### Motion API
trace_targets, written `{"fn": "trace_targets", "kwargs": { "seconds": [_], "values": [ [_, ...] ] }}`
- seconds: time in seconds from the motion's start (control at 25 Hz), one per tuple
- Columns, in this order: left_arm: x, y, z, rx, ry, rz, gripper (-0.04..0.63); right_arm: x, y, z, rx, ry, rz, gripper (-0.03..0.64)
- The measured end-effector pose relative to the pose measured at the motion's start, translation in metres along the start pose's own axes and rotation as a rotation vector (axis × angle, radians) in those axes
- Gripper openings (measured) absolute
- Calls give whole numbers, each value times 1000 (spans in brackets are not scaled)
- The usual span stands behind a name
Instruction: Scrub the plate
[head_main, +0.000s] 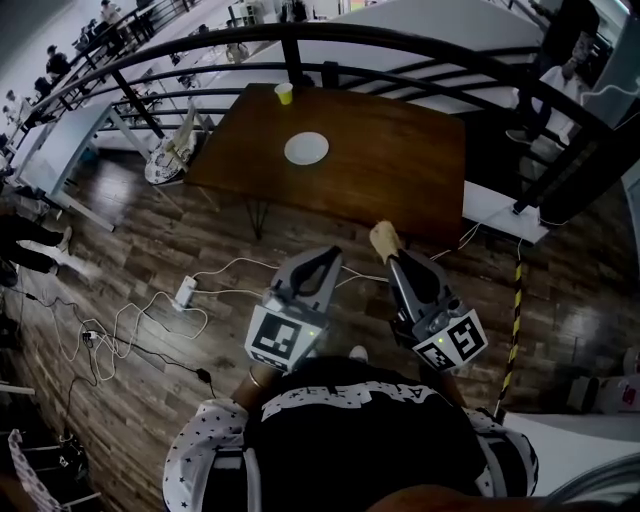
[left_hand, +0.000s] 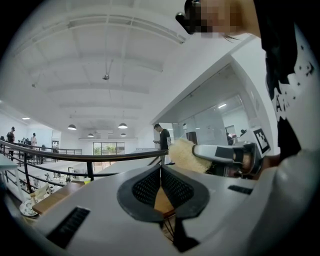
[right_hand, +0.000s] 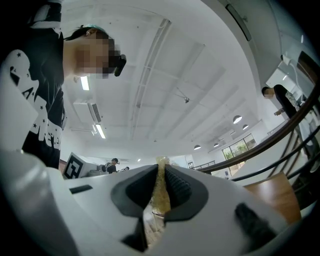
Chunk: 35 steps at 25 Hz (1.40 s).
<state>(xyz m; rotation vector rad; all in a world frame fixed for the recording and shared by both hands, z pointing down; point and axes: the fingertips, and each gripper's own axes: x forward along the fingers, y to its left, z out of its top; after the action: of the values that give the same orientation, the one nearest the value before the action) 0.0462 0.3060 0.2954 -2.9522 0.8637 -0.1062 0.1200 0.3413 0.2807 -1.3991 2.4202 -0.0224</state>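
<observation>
A white plate (head_main: 306, 148) lies on the brown wooden table (head_main: 400, 160), well ahead of both grippers. I hold the grippers close to my body, above the wooden floor and short of the table. My left gripper (head_main: 327, 256) is shut with nothing between its jaws; in its own view (left_hand: 161, 172) the jaws meet tip to tip. My right gripper (head_main: 396, 262) is shut on a yellowish scrub sponge (head_main: 384, 238), whose top sticks out past the tips. The sponge (right_hand: 161, 192) fills the slit between the jaws of the right gripper (right_hand: 161, 172). The left gripper view also shows the sponge (left_hand: 185, 154).
A yellow cup (head_main: 284, 93) stands at the table's far edge. A black railing (head_main: 300, 40) curves behind the table. A white power strip (head_main: 186, 292) and loose cables lie on the floor to the left. A yellow-black striped pole (head_main: 515, 310) stands on the right.
</observation>
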Motion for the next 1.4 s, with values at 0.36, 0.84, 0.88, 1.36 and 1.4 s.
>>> {"fn": "trace_targets", "kwargs": {
  "seconds": [0.36, 0.84, 0.88, 1.36, 1.4],
  "values": [
    [23, -29, -2, -21, 8, 9, 14, -29, -21, 6, 6, 9, 9, 49],
    [42, -46, 7, 19, 3, 3, 14, -43, -36, 18, -28, -25, 26, 49],
    [43, -48, 8, 21, 3, 1, 14, -44, -38, 18, -26, -22, 23, 49],
    [38, -24, -4, -20, -7, 22, 14, -25, -34, 9, -51, -7, 30, 49],
    [40, -20, -5, -23, -11, 12, 14, -22, -35, 10, -58, -14, 19, 49]
  ]
}}
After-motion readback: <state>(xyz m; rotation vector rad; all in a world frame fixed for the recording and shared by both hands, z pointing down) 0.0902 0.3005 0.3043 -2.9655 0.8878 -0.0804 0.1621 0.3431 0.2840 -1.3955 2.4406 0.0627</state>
